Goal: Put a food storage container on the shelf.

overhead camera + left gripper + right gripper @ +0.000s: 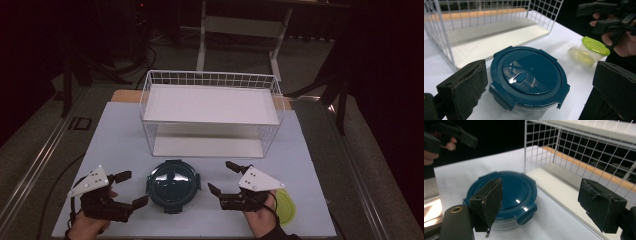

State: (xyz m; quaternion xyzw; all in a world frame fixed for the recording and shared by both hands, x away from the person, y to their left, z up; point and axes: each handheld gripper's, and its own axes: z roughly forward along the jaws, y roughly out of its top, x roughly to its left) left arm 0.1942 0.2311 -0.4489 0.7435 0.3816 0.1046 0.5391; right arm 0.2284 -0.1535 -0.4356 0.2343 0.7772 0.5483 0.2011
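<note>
Two released claws flank a blue-lidded bowl near the tabletop's front edge.

The left claw (129, 189) at 8 o'clock and the right claw (222, 177) at 4 o'clock both stand wide, grasping nothing, with bare gaps between each and the bowl (173, 185). A green-lidded cup (593, 50) sits at 4 o'clock beside the right hand, close to the tabletop (110, 135) edge. At 12 o'clock, just beyond the bowl, the wire rack (210, 112) stands.
</note>
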